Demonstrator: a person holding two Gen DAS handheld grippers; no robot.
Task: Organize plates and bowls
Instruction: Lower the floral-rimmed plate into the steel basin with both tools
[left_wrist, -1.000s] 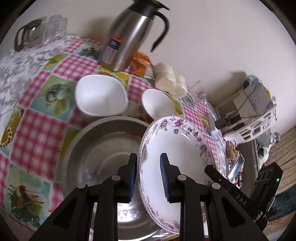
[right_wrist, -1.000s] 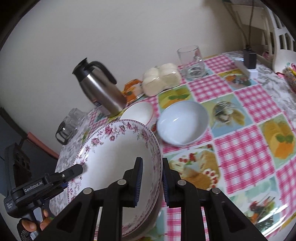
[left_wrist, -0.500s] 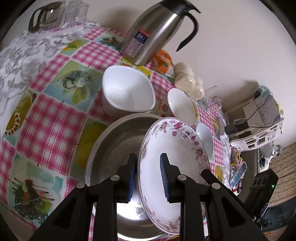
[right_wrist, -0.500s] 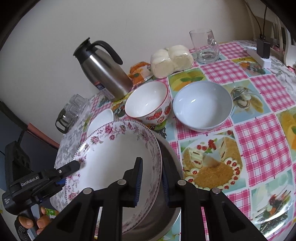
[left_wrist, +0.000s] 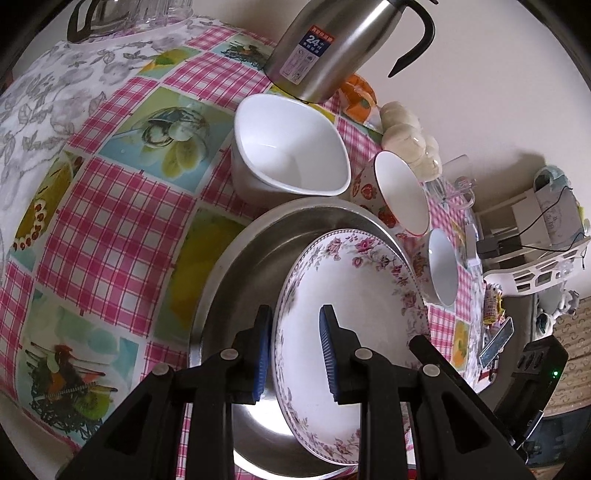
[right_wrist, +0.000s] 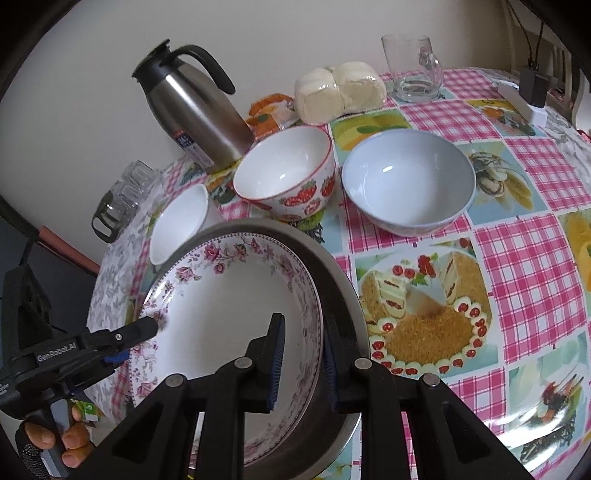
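A rose-rimmed white plate (left_wrist: 354, 291) (right_wrist: 229, 306) is held low inside a steel basin (left_wrist: 258, 266) (right_wrist: 343, 291). My left gripper (left_wrist: 293, 350) is shut on the plate's near rim. My right gripper (right_wrist: 303, 358) is shut on the opposite rim, over what looks like two stacked plates. A squarish white bowl (left_wrist: 291, 147) (right_wrist: 181, 221), a strawberry bowl (left_wrist: 395, 192) (right_wrist: 288, 173) and a pale blue bowl (left_wrist: 443, 273) (right_wrist: 410, 181) stand on the table beyond the basin.
A steel thermos jug (left_wrist: 325, 48) (right_wrist: 195, 107), wrapped buns (right_wrist: 340, 90), an orange packet (right_wrist: 269, 110), a glass mug (right_wrist: 413, 70) and glass cups (right_wrist: 125, 192) stand at the back by the wall. A white rack (left_wrist: 535, 254) stands off the table's far end.
Both grippers have brought the plate down into the steel basin. The bowls and jug now look nearer.
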